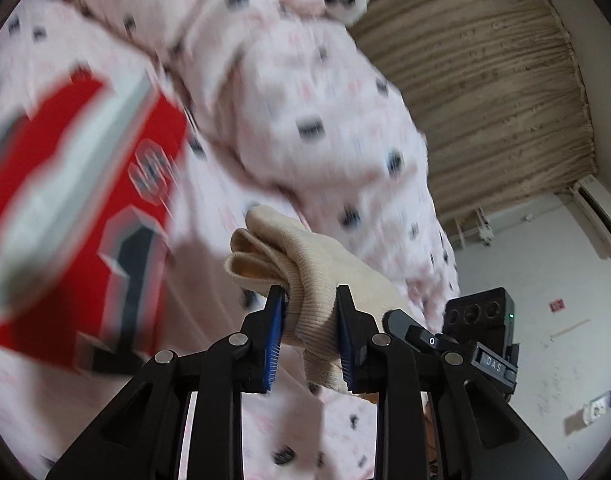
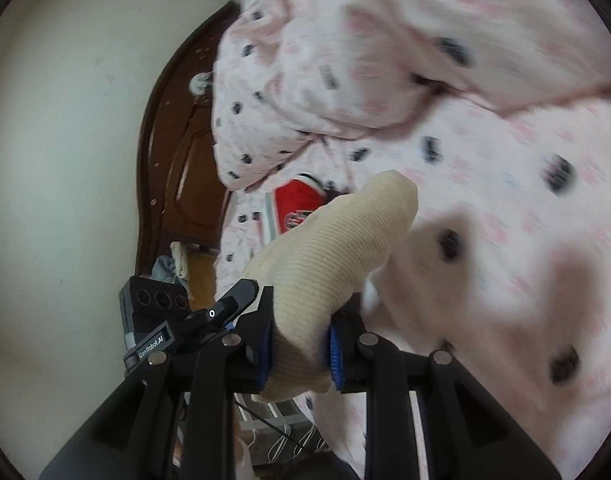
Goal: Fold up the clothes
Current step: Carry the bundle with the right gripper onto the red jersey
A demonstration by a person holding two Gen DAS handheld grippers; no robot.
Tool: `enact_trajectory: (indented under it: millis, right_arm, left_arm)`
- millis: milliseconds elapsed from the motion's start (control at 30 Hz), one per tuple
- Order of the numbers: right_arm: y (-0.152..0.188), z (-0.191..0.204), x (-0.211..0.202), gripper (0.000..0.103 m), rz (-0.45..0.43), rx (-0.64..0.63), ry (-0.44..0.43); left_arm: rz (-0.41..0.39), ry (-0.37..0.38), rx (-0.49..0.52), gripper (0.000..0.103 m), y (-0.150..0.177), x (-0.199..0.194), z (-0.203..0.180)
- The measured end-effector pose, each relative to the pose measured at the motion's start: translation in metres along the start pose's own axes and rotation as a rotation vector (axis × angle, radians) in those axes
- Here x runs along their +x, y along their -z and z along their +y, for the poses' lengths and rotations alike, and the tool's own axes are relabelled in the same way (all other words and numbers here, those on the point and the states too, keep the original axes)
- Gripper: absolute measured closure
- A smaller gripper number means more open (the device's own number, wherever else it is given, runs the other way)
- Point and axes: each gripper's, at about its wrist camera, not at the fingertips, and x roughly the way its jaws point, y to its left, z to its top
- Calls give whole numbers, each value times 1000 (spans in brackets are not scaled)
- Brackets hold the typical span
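Observation:
A cream ribbed knit garment (image 1: pixel 305 264) is bunched between the blue pads of my left gripper (image 1: pixel 310 300), which is shut on it. In the right wrist view another part of the cream knit (image 2: pixel 337 248) sticks up from my right gripper (image 2: pixel 301 312), also shut on it. The knit is held above a pink patterned bedsheet (image 1: pixel 233 420). A red jersey with grey and white trim (image 1: pixel 93 208) lies on the sheet at the left, blurred; the red jersey (image 2: pixel 301 204) also shows small and farther off in the right wrist view.
A rumpled pink quilt (image 1: pixel 305 100) with dark marks is heaped beyond the knit; the quilt (image 2: pixel 345 72) fills the upper right wrist view. A dark wooden headboard (image 2: pixel 185 152) stands at the left, with a white wall (image 2: pixel 65 160) beside it. A beige curtain (image 1: pixel 485 80) hangs at the right.

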Motion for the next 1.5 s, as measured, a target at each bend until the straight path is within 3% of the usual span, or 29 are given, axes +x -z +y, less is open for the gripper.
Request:
enact_trajectory:
  millis: [233,367,633,800,967,1100,1200,1300,1367,1500]
  right_arm:
    - [-42,75,93,80,-3,-212,-76]
    - [-39,79,138,80,53,-234,-98]
    - [13,19,187,80,215,-163,4]
    - [26,-6,187,74,239,-116,33]
    - [23,0,177,64,229,-146,88]
    - [26,12,159,56,189,-236,205]
    - [34,21,141,55,152,-316,292]
    - [52,37,117,52,103,-424,359]
    - [64,51,111,36,69,-479,406]
    - [95,77,98,30,9,-571,481]
  left_arm:
    - [-181,-91,22,81,-70,-62,35]
    - [-191,-144,1,81,-74,-70,72]
    - [-88,-183,-70,82,-26,-47,138]
    - [-76,-170,-107,81,-9,-44,153]
    - [-106,-163,-136,79,-7,-56,159]
    - [-155,-193,-146,79,-12,-78,163]
    - [-193,-215,-131,79,-7,-95,160]
    - [-227,-285,-37,78,11,-109,137]
    - [-240,-353,36,73,24,-114,120]
    - [-274,-446,155,64,55,-119,92]
